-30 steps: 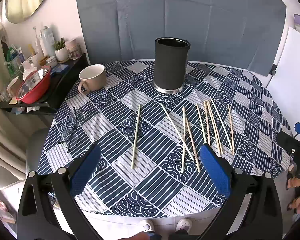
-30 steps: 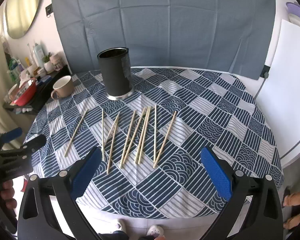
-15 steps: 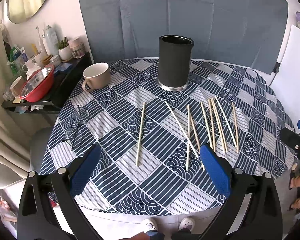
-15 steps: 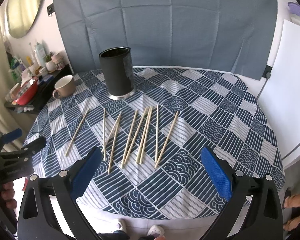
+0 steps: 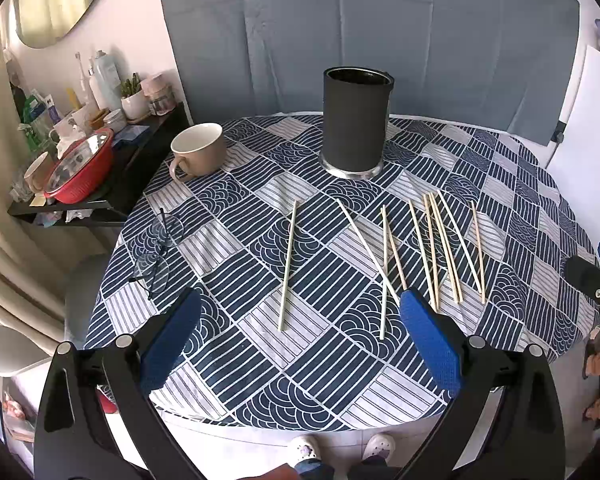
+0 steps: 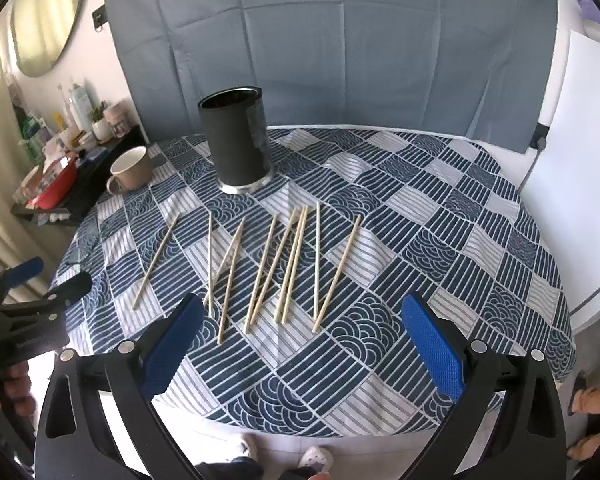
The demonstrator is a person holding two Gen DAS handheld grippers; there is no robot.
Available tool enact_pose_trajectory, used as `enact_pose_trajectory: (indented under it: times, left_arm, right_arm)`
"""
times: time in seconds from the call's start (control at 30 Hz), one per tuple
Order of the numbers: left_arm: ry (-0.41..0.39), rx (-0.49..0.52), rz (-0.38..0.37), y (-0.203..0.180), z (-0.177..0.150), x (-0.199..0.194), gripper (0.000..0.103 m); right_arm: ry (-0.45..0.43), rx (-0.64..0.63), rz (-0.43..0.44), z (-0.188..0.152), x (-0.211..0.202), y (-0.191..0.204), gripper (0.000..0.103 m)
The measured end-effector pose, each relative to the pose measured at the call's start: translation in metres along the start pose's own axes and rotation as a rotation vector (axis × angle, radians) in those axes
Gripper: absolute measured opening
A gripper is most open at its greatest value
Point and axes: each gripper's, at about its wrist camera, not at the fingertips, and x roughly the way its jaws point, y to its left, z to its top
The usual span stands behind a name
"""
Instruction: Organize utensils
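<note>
Both views have drawn closer to the table [image 5: 228,364]; the left claw [image 5: 300,340] and right claw [image 6: 302,338] hover at its near edge, jaws wide apart, holding nothing; the chopsticks [image 6: 292,264] lie scattered flat on the patterned cloth, in front of the upright black holder [image 5: 357,123]; a mug [image 5: 198,149] sits left of it.

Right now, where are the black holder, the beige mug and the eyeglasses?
Black holder [image 5: 356,120]: left wrist view, middle of its side wall.
Beige mug [image 5: 204,156]: left wrist view, outer wall below the rim.
Eyeglasses [image 5: 156,274]: left wrist view, on the nearer lens.
</note>
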Motion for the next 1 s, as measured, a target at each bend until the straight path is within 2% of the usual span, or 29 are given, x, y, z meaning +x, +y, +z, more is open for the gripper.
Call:
enact_pose_trajectory:
  times: [0.3, 0.83, 1.0]
  left_arm:
    - [0.008, 0.01, 0.01, -0.006, 0.003, 0.002, 0.097]
    - [0.035, -0.034, 0.038, -0.015, 0.0, 0.01, 0.097]
    - [0.024, -0.017, 0.096, -0.019, -0.004, 0.016, 0.097]
  right_arm:
    - [0.011, -0.022, -0.004, 0.004, 0.008, -0.001, 0.095]
    - [0.046, -0.065, 0.018, 0.006, 0.022, -0.018, 0.095]
    - [0.065, -0.095, 0.027, 0.007, 0.033, -0.028, 0.095]
